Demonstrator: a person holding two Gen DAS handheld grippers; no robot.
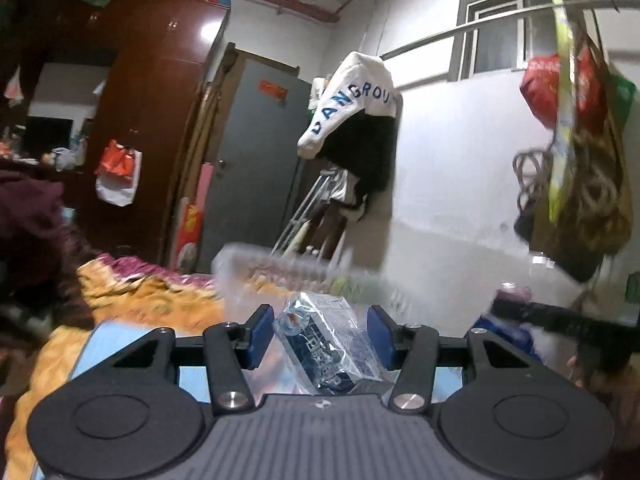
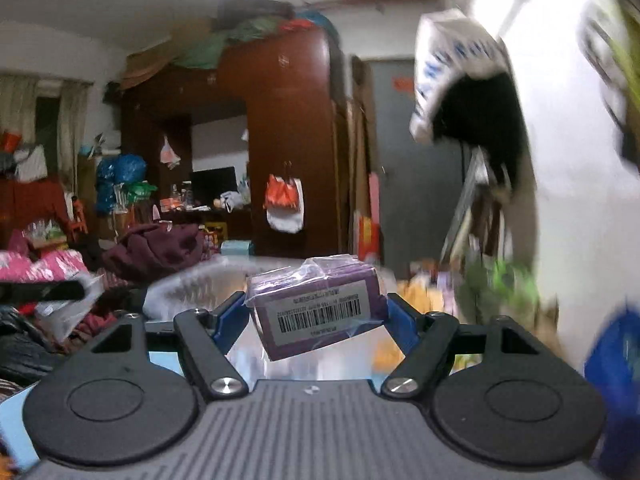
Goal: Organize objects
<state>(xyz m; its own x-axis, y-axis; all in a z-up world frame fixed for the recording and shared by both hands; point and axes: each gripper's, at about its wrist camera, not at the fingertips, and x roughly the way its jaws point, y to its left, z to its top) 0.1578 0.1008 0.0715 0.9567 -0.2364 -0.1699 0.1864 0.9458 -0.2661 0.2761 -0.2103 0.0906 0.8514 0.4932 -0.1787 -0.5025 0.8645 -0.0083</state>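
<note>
My left gripper [image 1: 322, 330] is shut on a dark blue box wrapped in clear plastic [image 1: 328, 340], held in the air between the blue pads. A clear plastic bin [image 1: 280, 276] lies blurred just beyond it on the bed. My right gripper [image 2: 318, 312] is shut on a purple box with a barcode label [image 2: 320, 308], also wrapped in clear plastic and raised. A clear bin [image 2: 200, 284] shows blurred behind and to the left of it.
An orange patterned bedspread [image 1: 152, 300] lies below. A dark red wardrobe [image 1: 152, 112], a grey door [image 1: 256, 160], hanging clothes [image 1: 352, 108] and bags on a rail [image 1: 580, 160] stand behind. Maroon clothing [image 2: 156, 248] is piled at the left.
</note>
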